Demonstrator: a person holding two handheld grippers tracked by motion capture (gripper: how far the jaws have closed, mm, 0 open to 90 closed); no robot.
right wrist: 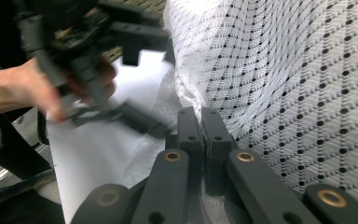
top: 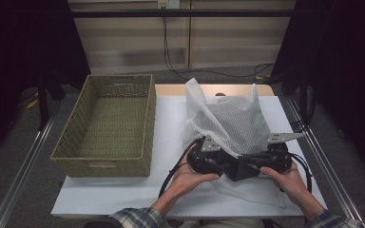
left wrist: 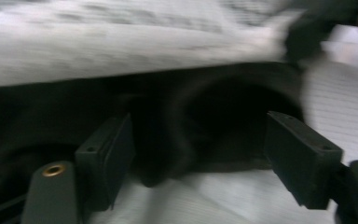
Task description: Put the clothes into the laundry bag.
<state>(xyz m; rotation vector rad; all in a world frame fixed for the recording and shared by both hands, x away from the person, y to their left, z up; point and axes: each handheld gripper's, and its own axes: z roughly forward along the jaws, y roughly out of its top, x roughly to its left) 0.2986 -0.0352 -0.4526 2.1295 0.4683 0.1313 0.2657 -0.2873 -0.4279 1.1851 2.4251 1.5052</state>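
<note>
Bagging dark garment, mesh bag near right

Right gripper (right wrist: 203,135) fingers pinched tight on white mesh bag (top: 233,121) edge. Left gripper (left wrist: 200,158) fingers spread apart, gripping nothing, dark garment (left wrist: 191,121) just ahead at bag mouth. Bag on worktop (top: 119,194), wicker basket (top: 107,164) left.

White mesh bag (top: 235,124), black garment (top: 241,167), olive-green woven basket (top: 105,156)

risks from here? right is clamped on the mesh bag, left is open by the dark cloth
1. The right gripper pinches only an edge of the white mesh bag; the thin fabric could slip out.
2. The left gripper stands open around the dark cloth without gripping; the cloth may drop out of the bag mouth.
</note>
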